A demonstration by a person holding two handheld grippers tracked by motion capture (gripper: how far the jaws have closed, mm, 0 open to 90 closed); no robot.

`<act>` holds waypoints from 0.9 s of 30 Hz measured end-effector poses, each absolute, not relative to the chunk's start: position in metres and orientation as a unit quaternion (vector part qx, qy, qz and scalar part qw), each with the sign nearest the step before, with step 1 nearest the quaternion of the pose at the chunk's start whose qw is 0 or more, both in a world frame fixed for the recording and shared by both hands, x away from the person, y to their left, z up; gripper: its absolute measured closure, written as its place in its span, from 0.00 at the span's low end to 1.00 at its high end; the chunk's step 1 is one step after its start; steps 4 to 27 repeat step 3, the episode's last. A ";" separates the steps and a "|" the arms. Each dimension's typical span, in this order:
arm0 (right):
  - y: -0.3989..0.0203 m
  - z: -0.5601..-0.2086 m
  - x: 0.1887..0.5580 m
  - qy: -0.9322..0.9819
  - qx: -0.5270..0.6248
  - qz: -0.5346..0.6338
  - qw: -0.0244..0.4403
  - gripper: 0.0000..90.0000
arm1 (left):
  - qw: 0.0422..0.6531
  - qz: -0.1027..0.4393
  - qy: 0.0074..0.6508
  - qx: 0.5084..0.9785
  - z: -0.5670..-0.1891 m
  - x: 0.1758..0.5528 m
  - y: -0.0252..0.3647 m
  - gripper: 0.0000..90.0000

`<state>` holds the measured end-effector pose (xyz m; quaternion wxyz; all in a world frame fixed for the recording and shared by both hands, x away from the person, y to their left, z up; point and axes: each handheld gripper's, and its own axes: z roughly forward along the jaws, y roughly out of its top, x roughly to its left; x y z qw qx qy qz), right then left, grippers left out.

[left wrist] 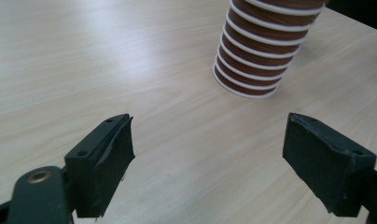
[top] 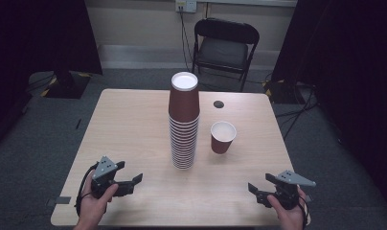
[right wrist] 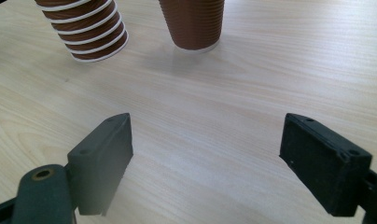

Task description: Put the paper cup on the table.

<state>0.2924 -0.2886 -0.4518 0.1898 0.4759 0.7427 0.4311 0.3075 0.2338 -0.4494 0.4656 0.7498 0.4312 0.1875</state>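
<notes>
Pale wood table [top: 134,124], black folding chair [top: 225,45] beyond. Tall stack of brown paper cups [top: 184,122] at centre; single brown cup [top: 223,137] upright just right of it. Left gripper [top: 129,183] and right gripper [top: 256,192] near front edge, jaws wide apart, empty.

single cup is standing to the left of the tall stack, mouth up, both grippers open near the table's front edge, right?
Not quite: in the high view the single cup stands to the right of the tall stack, not the left. The rest holds: its mouth faces up, and the left gripper and right gripper are both open near the front edge.
</notes>
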 end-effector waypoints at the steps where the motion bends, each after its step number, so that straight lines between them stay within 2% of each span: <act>1: -0.289 -0.453 0.293 0.742 0.479 0.430 0.188 0.18 | 0.463 0.180 0.435 0.751 -0.453 0.308 0.235 0.18; 27: -0.290 -0.455 0.294 0.741 0.483 0.428 0.186 0.18 | 0.462 0.178 0.440 0.750 -0.455 0.309 0.235 0.18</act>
